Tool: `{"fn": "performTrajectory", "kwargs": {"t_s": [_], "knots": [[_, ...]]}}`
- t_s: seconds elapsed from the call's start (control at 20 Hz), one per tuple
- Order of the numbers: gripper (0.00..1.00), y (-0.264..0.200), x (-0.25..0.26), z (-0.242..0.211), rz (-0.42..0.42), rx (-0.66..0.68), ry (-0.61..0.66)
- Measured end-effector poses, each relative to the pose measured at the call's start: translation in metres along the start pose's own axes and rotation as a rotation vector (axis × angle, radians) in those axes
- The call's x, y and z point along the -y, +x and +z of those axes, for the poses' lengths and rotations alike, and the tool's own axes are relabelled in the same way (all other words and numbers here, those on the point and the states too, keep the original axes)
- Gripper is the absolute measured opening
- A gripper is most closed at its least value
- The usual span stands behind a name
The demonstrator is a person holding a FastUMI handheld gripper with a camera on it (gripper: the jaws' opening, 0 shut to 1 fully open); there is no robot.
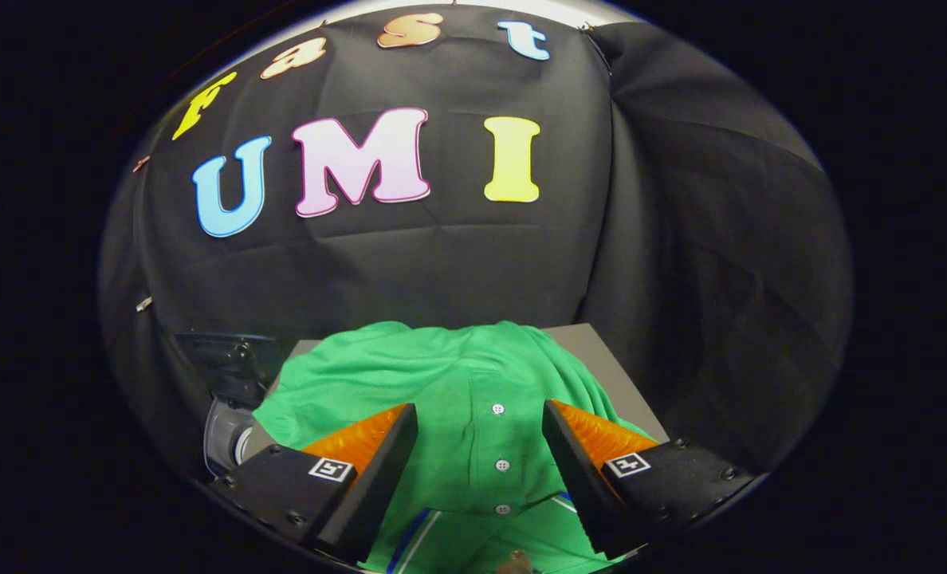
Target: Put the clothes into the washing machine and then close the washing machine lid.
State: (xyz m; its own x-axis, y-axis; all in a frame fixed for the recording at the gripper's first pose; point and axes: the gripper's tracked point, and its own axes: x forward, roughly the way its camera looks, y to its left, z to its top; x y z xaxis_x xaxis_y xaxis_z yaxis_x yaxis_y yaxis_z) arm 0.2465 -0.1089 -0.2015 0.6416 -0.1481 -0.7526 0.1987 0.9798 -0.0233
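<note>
One green shirt (449, 375) is seen spread over a grey surface (601, 359), lying between and just ahead of the two fingers of the gripper (480, 430). Three white buttons (502, 465) are counted along its placket (a striped collar edge is visible nearest the gripper). The fingers are held wide apart, one on either side of the placket, with nothing pinched. Beyond the left finger, part of a dark machine (230, 375) is glimpsed. Black cloth (681, 239) is hung behind everything.
</note>
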Motion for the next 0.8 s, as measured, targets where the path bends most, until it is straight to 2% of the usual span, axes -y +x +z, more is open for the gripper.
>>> {"fn": "performTrajectory", "kwargs": {"t_s": [0.25, 0.8], "knots": [[0.99, 0.016, 0.002, -0.022, -0.001, -0.101, -0.021], [0.97, 0.024, 0.004, -0.03, 0.006, -0.242, -0.011]]}}
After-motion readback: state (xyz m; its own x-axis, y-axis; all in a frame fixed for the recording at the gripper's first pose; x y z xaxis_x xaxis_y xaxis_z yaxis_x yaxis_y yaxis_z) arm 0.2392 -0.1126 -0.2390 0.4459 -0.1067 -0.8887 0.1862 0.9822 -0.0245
